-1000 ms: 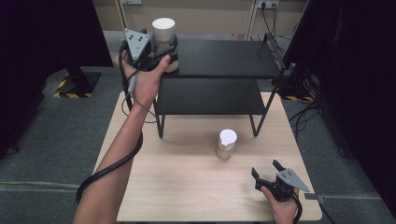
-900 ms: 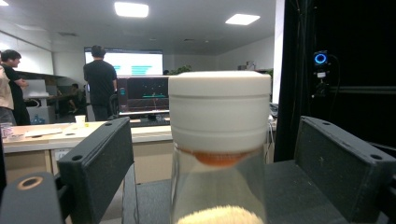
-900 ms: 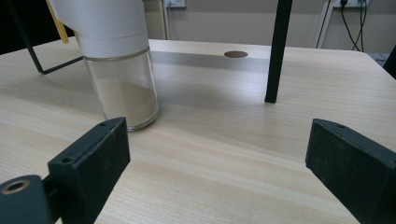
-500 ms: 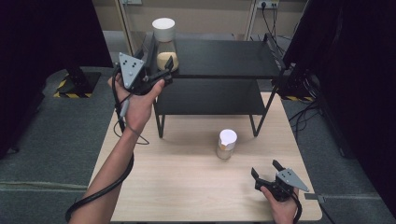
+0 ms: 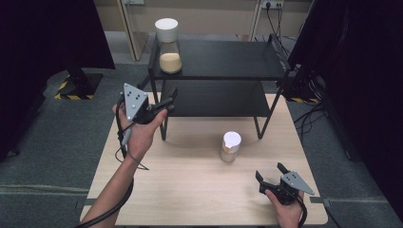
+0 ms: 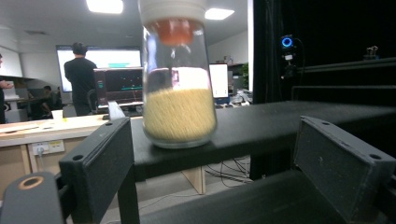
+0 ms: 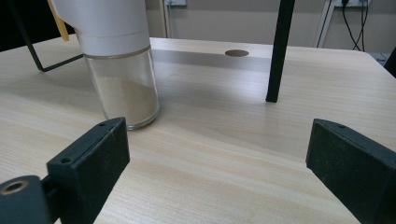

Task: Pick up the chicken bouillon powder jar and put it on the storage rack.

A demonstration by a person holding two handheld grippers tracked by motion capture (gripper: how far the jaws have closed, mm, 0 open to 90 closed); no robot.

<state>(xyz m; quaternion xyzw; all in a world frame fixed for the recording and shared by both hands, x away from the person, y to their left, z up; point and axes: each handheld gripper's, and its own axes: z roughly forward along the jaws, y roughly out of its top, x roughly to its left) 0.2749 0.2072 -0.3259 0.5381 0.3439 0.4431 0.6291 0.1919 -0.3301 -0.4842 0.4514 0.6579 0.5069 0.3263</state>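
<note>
A tall glass jar (image 5: 168,47) with a white lid and yellow grain stands on the left end of the top shelf of a black rack (image 5: 223,59). My left gripper (image 5: 165,100) hangs open and empty below and in front of it, beside the rack's front left leg. In the left gripper view the jar (image 6: 180,107) stands upright beyond the open left gripper (image 6: 219,154). A small white-lidded jar (image 5: 231,146) of pale powder stands on the table. My right gripper (image 5: 271,173) rests open near the front right, with that jar (image 7: 121,84) ahead and to the left of it (image 7: 224,158).
The rack's lower shelf (image 5: 214,97) is bare. One black rack leg (image 7: 278,51) stands on the wooden table (image 5: 190,190) ahead of the right gripper. Cables and dark stands lie on the floor right of the table. People and screens show far behind the rack.
My left gripper has let go of the tall jar on the top shelf and drawn back and down toward the table's left side. The right gripper has not moved.
</note>
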